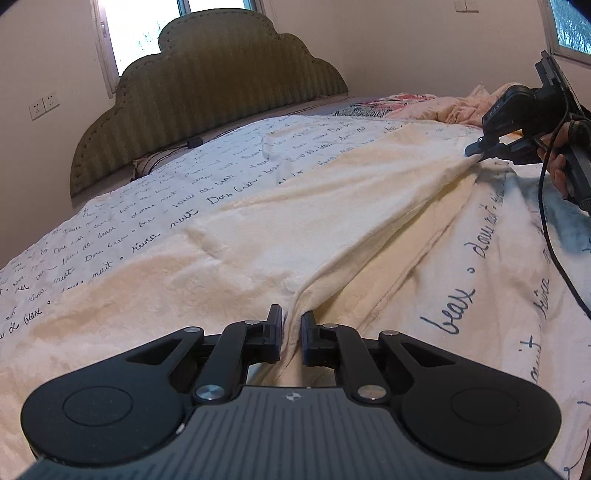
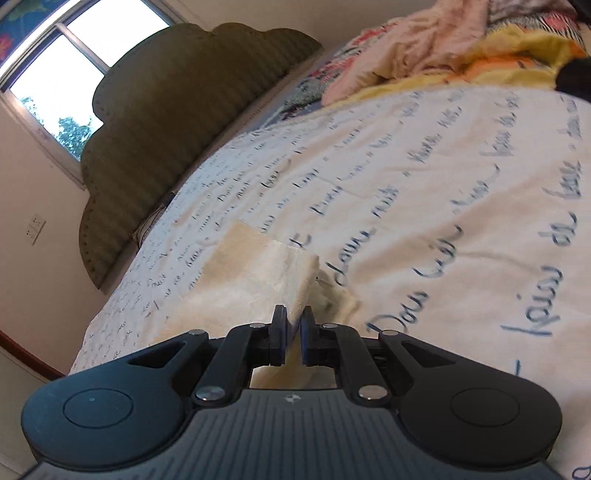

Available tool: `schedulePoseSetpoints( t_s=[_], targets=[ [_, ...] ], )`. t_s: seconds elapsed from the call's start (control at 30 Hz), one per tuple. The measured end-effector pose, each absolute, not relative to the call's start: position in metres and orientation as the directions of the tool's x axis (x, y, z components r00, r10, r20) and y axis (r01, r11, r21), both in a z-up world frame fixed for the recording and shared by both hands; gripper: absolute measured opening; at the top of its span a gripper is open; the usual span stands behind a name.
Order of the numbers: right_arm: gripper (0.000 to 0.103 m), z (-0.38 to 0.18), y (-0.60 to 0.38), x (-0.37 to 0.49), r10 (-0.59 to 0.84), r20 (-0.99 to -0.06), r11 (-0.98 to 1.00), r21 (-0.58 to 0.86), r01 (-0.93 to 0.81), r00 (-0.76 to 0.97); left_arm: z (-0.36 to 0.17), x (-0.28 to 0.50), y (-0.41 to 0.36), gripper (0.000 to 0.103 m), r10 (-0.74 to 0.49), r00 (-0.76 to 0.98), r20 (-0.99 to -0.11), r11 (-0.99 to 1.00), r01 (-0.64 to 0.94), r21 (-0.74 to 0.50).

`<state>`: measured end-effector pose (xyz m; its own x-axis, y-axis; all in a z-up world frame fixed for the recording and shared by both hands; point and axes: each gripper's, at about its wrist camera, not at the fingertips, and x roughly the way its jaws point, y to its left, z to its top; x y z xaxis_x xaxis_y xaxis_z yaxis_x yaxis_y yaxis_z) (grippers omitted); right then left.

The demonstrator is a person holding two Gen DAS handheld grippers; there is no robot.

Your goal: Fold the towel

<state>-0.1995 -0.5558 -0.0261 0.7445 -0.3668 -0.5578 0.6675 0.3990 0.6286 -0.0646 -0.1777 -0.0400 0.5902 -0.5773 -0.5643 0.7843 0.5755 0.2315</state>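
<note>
I see a cream, fluffy rectangular towel (image 1: 280, 206) spread on a bed covered by a white bedspread printed with dark handwritten script (image 1: 122, 229). Through the left wrist camera, my left tool (image 1: 291, 332) sits at the near edge of the bed, its two black fingers pinched narrow on a fold of the towel's near edge, the fabric bunching up between them. From that pinch a raised ridge of cloth runs away to the far right, where my right tool (image 1: 480, 149) grips another part of the towel; a hand (image 1: 556, 168) holds that tool's black handle, with a black cable (image 1: 554, 236) trailing down from it. Through the right wrist camera, the right tool (image 2: 293, 332) is likewise narrow, clamped on cream towel cloth that rises in a short lifted flap just beyond its tips. At the far side of the bed stands an olive-green padded headboard with a scalloped top (image 1: 207, 85), in front of a bright window (image 1: 177, 26). A heap of pink and floral bedding (image 2: 443, 40) lies at the far right of the bed.
</note>
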Motion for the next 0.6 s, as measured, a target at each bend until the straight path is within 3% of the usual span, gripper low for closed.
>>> schedulePoseSetpoints(
  t_s=[0.33, 0.43, 0.53, 0.6],
  targets=[
    [0.009, -0.026, -0.554, -0.192, -0.38, -0.587, 0.447, 0.56, 0.698, 0.715, -0.035, -0.065, -0.17, 0.011, -0.585, 0.572, -0.575, 0.561, 0.797, 0.222],
    [0.014, -0.021, -0.553, -0.2, -0.418, -0.591, 0.427, 0.543, 0.723, 0.69, -0.033, -0.067, -0.165, 0.006, -0.601, 0.56, -0.571, 0.552, 0.807, 0.21],
    [0.017, -0.003, -0.532, -0.208, -0.595, -0.554, 0.407, 0.418, 0.812, 0.583, -0.033, -0.067, -0.161, 0.003, -0.613, 0.546, -0.571, 0.54, 0.817, 0.203],
    [0.017, 0.014, -0.505, -0.192, -0.613, -0.498, 0.549, 0.289, 0.784, 0.613, -0.034, -0.068, -0.162, 0.003, -0.61, 0.548, -0.572, 0.536, 0.817, 0.212]
  ],
)
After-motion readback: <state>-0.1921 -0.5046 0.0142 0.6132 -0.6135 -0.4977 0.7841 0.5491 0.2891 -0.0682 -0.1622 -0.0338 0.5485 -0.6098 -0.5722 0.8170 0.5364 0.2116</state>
